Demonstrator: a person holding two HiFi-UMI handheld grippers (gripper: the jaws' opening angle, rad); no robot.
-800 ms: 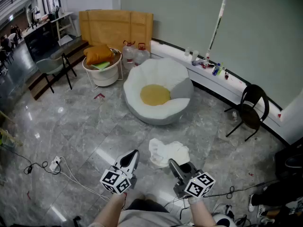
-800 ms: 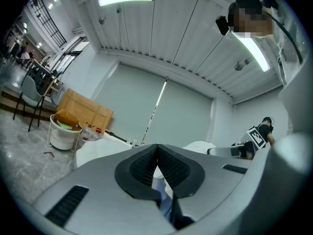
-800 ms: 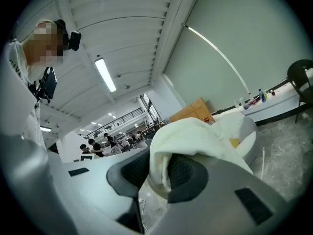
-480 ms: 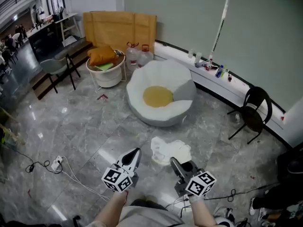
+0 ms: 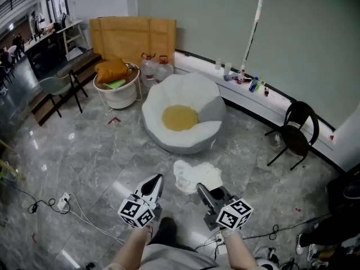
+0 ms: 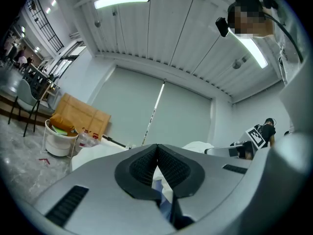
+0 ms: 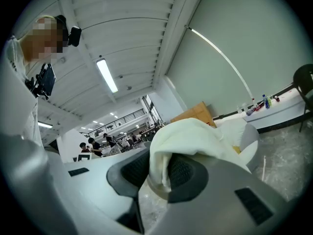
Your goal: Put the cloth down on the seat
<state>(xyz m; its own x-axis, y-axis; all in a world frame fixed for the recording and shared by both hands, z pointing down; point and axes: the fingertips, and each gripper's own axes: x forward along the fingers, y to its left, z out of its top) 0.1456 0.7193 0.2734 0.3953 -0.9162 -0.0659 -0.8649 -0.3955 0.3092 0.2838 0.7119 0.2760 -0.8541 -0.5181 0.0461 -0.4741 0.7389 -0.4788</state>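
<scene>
Right tool point(image 5: 202, 189) tight on cloth point(image 5: 196, 175) — seat point(image 5: 181, 138) well ahead; left tool point(image 5: 157, 180) closed

Open floor point(image 5: 112, 162) up to the seat point(image 5: 191, 86); basket point(image 5: 117, 94) left, black chair point(image 5: 298, 134) right, both well aside

The left gripper point(image 5: 157, 178) and right gripper point(image 5: 200, 187) sit side by side, apart. The cloth point(image 5: 197, 175) sits between the right gripper's jaws and spreads ahead of it, right of the left gripper's tip. Ahead of both, beyond the cloth, the seat point(image 5: 194, 86) stands on the floor point(image 5: 101, 156), a cushion point(image 5: 180, 117) in it. Ahead and left of the left gripper stands a basket point(image 5: 119, 99), with jugs point(image 5: 148, 71) between it and the seat and cardboard point(image 5: 132, 35) behind. A chair point(image 5: 297, 133) stands ahead and right of the right gripper. Cables point(image 5: 67, 198) lie left of the left gripper.
</scene>
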